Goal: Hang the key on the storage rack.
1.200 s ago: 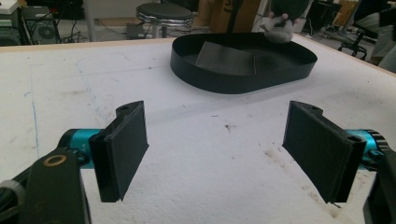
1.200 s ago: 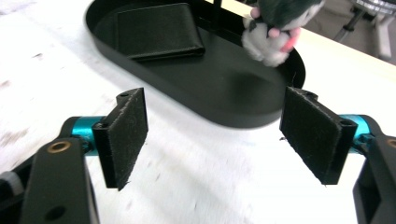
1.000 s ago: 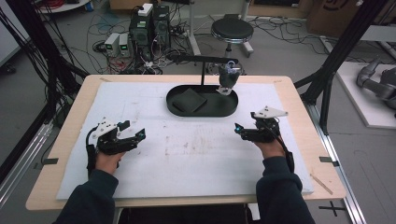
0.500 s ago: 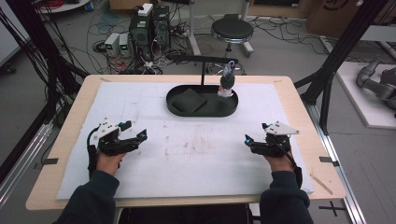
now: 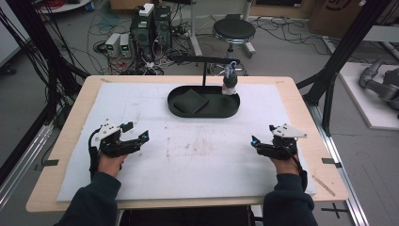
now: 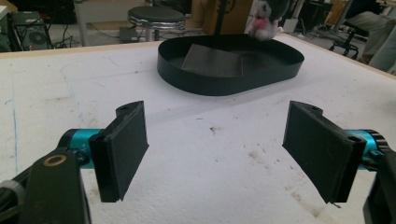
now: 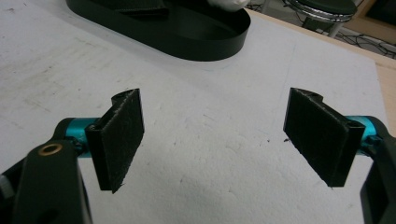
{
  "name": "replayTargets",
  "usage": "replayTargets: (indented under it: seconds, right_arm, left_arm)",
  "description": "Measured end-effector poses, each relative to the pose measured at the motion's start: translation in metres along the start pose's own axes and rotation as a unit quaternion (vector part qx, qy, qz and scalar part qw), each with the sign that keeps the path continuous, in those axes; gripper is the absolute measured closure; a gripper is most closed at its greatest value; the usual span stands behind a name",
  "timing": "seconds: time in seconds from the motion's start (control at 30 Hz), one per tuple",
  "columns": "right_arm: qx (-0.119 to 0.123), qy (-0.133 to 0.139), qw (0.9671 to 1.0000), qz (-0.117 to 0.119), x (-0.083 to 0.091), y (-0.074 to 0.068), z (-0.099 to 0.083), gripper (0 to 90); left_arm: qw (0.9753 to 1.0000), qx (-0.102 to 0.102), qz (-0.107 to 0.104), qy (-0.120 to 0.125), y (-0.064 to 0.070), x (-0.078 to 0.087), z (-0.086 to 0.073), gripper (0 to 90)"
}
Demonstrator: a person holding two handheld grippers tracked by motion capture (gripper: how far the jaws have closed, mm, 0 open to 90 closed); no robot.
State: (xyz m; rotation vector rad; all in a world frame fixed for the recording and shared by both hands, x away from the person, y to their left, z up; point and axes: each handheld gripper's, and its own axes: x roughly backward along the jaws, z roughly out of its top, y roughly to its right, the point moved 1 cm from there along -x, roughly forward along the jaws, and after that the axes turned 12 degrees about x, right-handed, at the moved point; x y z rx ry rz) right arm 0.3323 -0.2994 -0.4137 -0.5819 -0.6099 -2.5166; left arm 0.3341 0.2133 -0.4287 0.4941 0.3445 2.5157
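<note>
White padded table (image 5: 197, 155) in a cable-strewn lab, black oval tray (image 5: 203, 101) at far centre with small plush toy (image 5: 229, 84) at its right end, left gripper (image 5: 141, 137) near left, right gripper (image 5: 255, 141) near right, both jaws wide apart and empty.

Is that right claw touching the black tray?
Apart. The high view shows the right gripper well short of the tray, bare white mat between them. The right gripper view shows its jaws open around nothing.

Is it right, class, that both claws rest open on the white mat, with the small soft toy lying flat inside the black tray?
Not quite. The soft toy hangs from the stand's arm above the black tray's right end, as the high view shows. The left claw and right claw are indeed open over the white mat.
</note>
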Motion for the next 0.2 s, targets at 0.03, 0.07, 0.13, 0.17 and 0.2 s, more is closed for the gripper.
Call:
replayTargets:
  seconds: [0.03, 0.07, 0.13, 0.17, 0.2]
  right_arm:
    - [-0.002, -0.002, 1.0000, -0.001, -0.0003, 0.0005, -0.0002, 20.6]
    - [-0.002, -0.001, 1.0000, -0.003, -0.0011, 0.0014, -0.0002, 20.6]
    - [-0.004, -0.003, 1.0000, -0.005, -0.0024, 0.0025, -0.0006, 20.6]
    - [-0.003, -0.004, 1.0000, -0.006, -0.0031, 0.0031, -0.0008, 20.6]
    - [-0.003, -0.005, 1.0000, -0.006, -0.0037, 0.0034, -0.0009, 20.6]
  left_arm:
    - [1.0000, 0.000, 0.000, 0.000, -0.0001, 0.0000, -0.0002, 21.5]
    - [1.0000, 0.000, 0.000, -0.001, -0.0003, -0.0001, -0.0005, 21.5]
    - [1.0000, -0.001, 0.001, -0.002, -0.0006, -0.0002, -0.0009, 21.5]
    - [1.0000, -0.001, 0.000, -0.002, -0.0008, -0.0003, -0.0010, 21.5]
    - [1.0000, 0.002, 0.001, -0.002, -0.0007, -0.0004, -0.0012, 21.5]
